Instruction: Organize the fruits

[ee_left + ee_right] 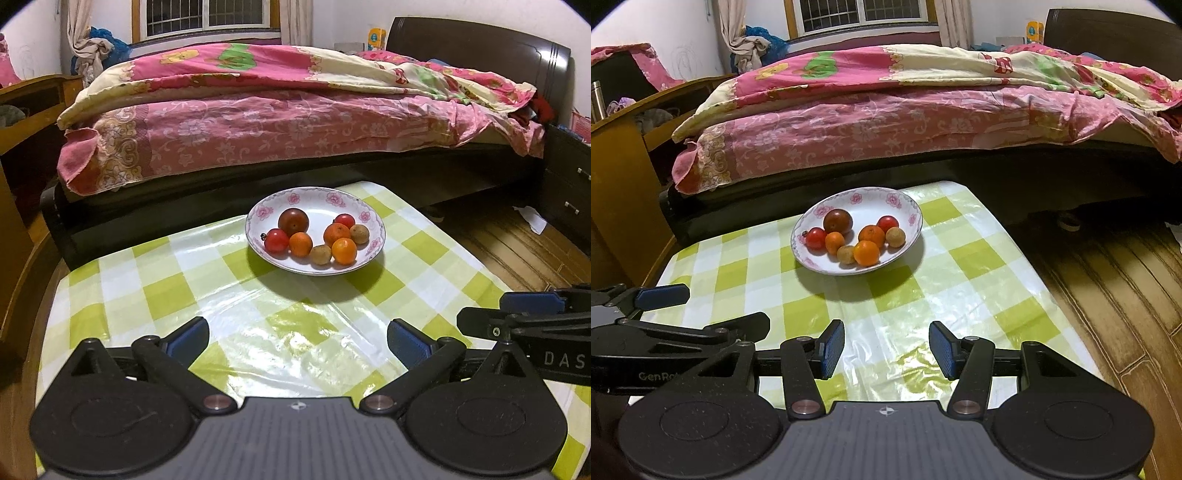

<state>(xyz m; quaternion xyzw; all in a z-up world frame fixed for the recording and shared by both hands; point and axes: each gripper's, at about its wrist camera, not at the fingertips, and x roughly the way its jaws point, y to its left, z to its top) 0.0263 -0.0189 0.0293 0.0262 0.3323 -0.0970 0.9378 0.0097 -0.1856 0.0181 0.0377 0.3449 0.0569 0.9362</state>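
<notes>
Left wrist view: my left gripper is spread and empty, near edge of the table. All fruits lie on the plate, far centre.

Right wrist view: my right gripper is spread and empty. This fits either gathering finished or sorting pending.

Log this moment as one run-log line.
left tongs: open, empty | right tongs: open, empty | fruits: all in plate | plate: on checked tablecloth
</notes>
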